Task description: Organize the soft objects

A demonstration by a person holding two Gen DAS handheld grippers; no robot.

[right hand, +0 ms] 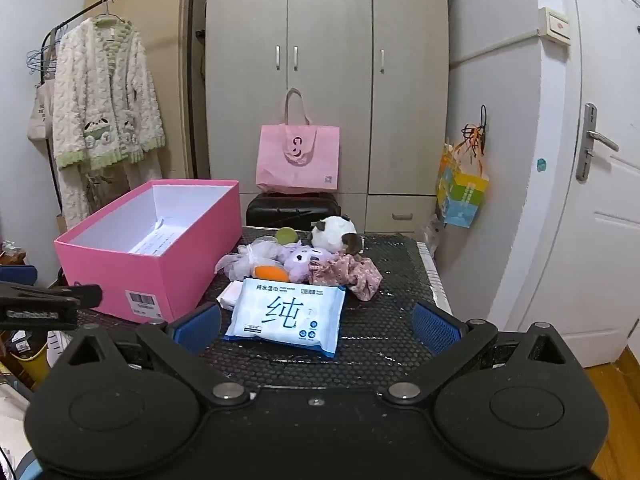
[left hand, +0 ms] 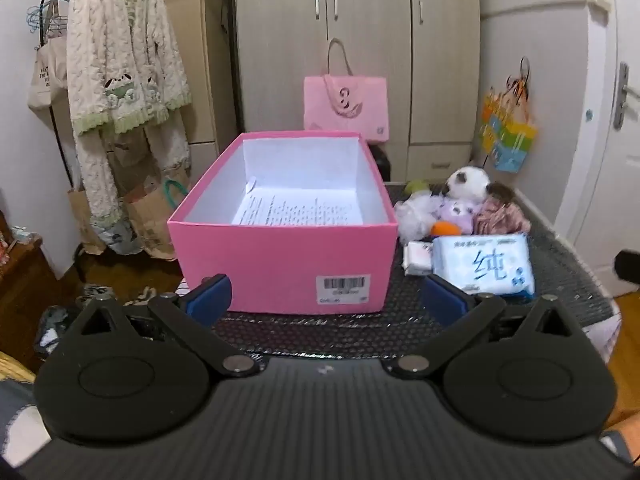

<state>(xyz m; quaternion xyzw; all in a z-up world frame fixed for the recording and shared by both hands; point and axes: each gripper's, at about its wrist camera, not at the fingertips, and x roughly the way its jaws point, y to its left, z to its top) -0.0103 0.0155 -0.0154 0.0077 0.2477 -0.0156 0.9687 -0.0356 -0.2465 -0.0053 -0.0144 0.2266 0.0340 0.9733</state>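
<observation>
An open pink box with a printed sheet inside stands on a black mesh table. To its right lies a pile of soft things: a blue-white wet wipes pack, a white and brown plush, a purple plush, a floral cloth, a white mesh puff, an orange item. My left gripper is open and empty just before the box. My right gripper is open and empty, just before the wipes pack.
A pink tote bag sits on a black case behind the table, before a beige wardrobe. A fleece robe hangs on a rack at left. A white door is at right. The left gripper's side shows in the right wrist view.
</observation>
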